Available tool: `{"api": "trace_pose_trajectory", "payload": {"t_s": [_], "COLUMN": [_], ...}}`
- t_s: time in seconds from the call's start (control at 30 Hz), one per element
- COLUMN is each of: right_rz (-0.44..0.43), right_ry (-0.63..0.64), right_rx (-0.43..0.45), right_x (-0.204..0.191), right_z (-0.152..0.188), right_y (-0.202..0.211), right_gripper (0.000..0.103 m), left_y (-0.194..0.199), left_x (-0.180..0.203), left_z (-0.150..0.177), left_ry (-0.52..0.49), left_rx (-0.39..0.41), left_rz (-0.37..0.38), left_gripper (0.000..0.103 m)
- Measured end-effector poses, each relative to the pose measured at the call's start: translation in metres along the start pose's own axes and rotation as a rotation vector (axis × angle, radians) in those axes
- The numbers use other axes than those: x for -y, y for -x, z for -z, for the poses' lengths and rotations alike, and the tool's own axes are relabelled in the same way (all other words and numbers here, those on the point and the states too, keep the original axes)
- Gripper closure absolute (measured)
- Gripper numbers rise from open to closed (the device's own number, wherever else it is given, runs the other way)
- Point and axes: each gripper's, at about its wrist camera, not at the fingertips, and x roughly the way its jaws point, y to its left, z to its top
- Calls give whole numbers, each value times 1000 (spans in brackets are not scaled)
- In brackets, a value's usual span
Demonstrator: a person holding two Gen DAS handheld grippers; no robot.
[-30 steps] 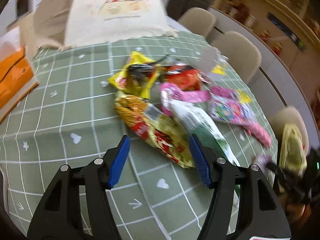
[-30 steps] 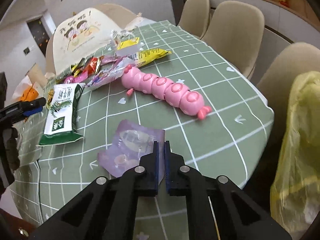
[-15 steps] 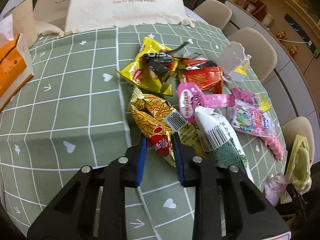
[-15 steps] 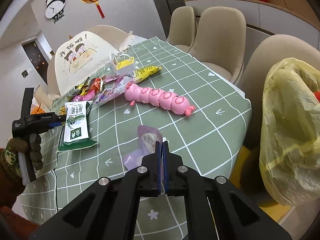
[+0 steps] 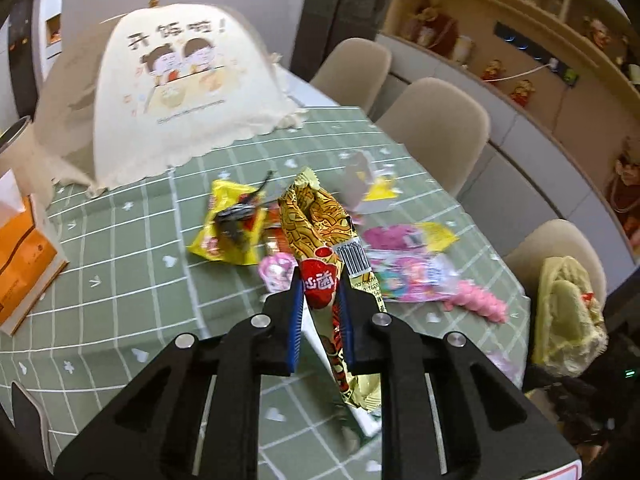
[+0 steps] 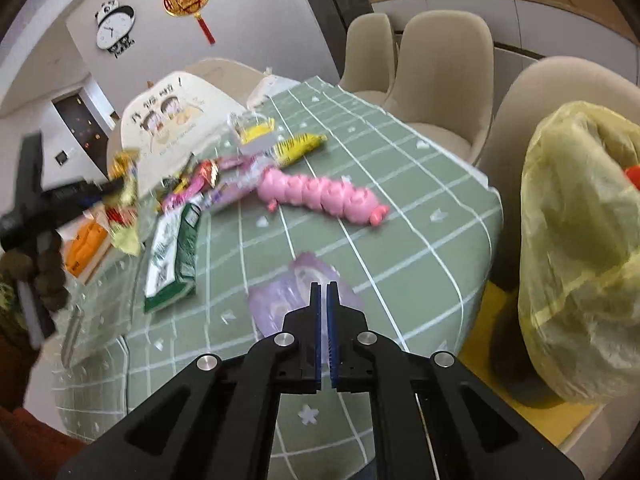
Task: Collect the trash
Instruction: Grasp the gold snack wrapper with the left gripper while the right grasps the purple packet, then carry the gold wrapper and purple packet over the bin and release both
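Note:
My left gripper (image 5: pixel 320 300) is shut on a gold and red snack wrapper (image 5: pixel 316 220) and holds it up above the green checked table (image 5: pixel 120 280). More wrappers lie beyond it: a yellow one (image 5: pixel 232 232) and pink ones (image 5: pixel 408 272). My right gripper (image 6: pixel 323 316) is shut, with a purple wrapper (image 6: pixel 292 292) lying on the table just beyond its tips; whether it grips the wrapper's edge is unclear. A yellow trash bag (image 6: pixel 580 248) hangs at the right. A green and white wrapper (image 6: pixel 172 256) lies left of the purple one.
A pink caterpillar toy (image 6: pixel 320 196) lies mid-table. A cream food cover (image 5: pixel 176 92) stands at the far end and an orange tissue box (image 5: pixel 24 256) at the left. Beige chairs (image 6: pixel 444 80) line the table's right side. The table edge is near my right gripper.
My left gripper closed on the gold wrapper and lifted it off the table. My right gripper stayed shut and drew back a little from the table.

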Motion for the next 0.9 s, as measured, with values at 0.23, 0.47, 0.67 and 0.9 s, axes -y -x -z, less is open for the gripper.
{"api": "trace_pose_trajectory", "payload": {"t_s": [0.23, 0.47, 0.67, 0.9], "right_rz": [-23, 57, 131, 27], "right_ry": [-35, 125, 314, 258], "right_rx": [-68, -78, -30, -21], "right_x": [6, -24, -50, -46], "right_z": [12, 6, 13, 8], "right_y": [-22, -41, -53, -35], "right_gripper": [61, 61, 63, 98], "left_y": [-11, -30, -29, -31], "left_x": [35, 47, 45, 44], "left_z": [18, 35, 40, 41], "left_ry": [-77, -93, -93, -83], "left_rx": [-88, -162, -169, -182], "left_rz": [116, 134, 130, 120], "left_gripper": [88, 88, 88, 88]}}
